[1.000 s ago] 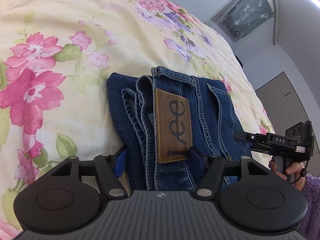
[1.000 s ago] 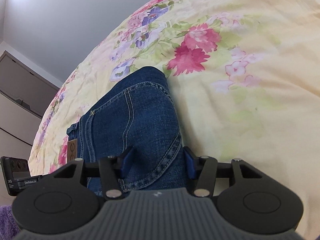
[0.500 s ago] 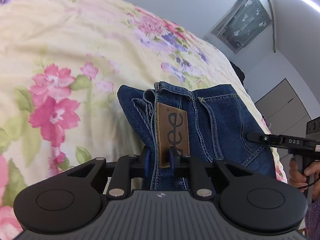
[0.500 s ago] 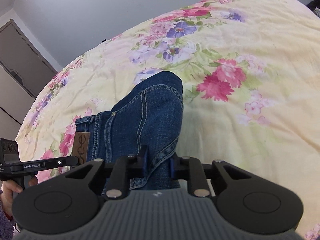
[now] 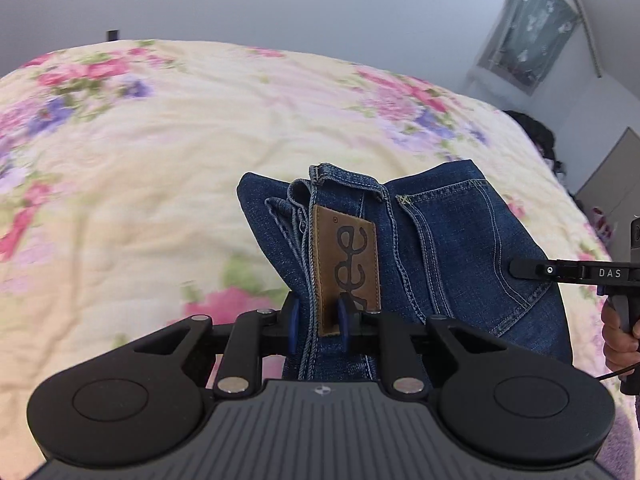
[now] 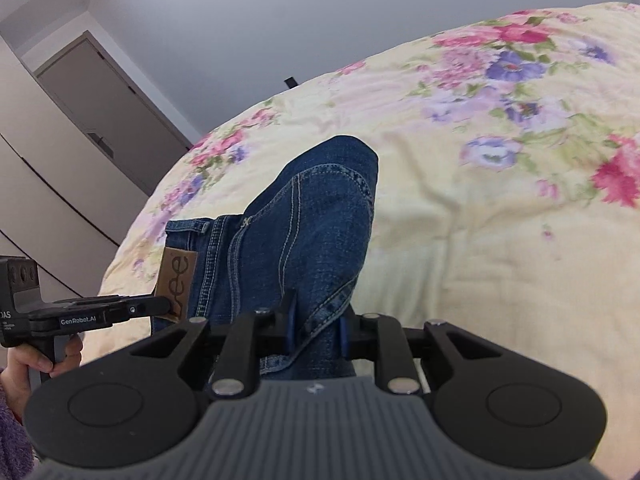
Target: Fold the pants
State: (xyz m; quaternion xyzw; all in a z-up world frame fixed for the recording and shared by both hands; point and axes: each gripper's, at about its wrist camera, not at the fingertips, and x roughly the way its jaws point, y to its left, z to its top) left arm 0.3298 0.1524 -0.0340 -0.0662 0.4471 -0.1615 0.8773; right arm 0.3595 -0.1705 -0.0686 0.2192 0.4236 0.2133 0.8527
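Two grippers are each closed on the near edge of the folded jeans [image 5: 448,248]. The left gripper [image 5: 318,330] pinches the waistband side, its blue pads [image 5: 293,326] squeezing the denim layers and the lower end of the brown leather patch [image 5: 344,256]. The right gripper [image 6: 316,330] clamps the other corner, near the curved pocket seam. I think they hold two corners so that the bundle stays flat and does not open while it is carried. The far part of the jeans seems to hang free above the flowered bedcover [image 5: 140,152]; I cannot tell if it touches. A hand [image 6: 38,360] in a purple sleeve holds the left tool. The folding looks nearly finished.
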